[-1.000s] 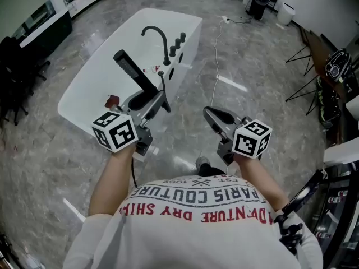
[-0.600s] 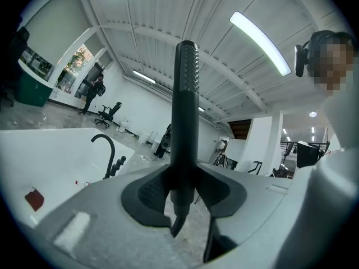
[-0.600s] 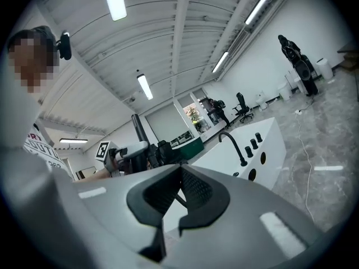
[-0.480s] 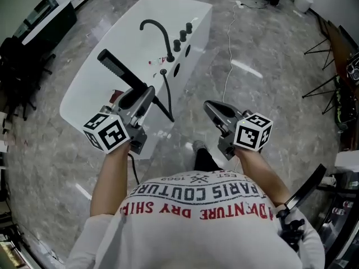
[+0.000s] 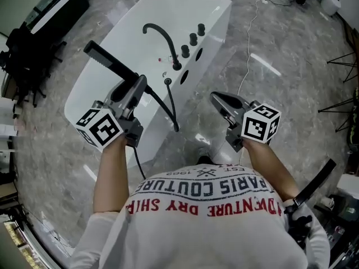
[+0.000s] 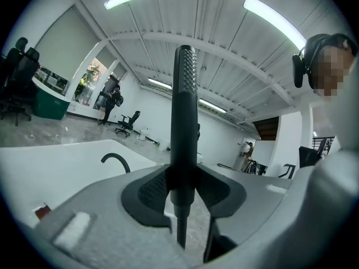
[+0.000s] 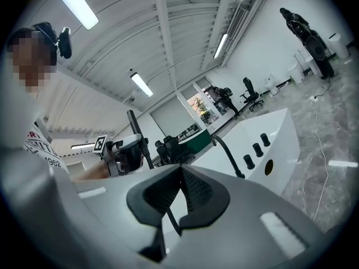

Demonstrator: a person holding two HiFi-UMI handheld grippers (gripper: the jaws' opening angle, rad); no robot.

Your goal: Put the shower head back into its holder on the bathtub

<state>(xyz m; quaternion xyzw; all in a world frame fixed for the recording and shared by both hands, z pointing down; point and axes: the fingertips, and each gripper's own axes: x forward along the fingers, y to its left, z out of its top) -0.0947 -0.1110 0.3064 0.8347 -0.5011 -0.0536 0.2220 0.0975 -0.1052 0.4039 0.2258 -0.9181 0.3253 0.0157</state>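
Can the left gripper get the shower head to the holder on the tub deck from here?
Probably yes: the left gripper holds the shower head near the holder, with only the slack hose hanging between.

Your white T-shirt point(image 5: 207, 223) bears red and dark lettering; grey left tongs point(image 5: 140, 84) and right tongs point(image 5: 216, 98) carry black-and-white marker cubes point(image 5: 100, 129).

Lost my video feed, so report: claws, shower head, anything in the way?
Left claw shut on shower head, right claw shut, empty. Shower head above bathtub, not docked. Hose loops down outside the tub.
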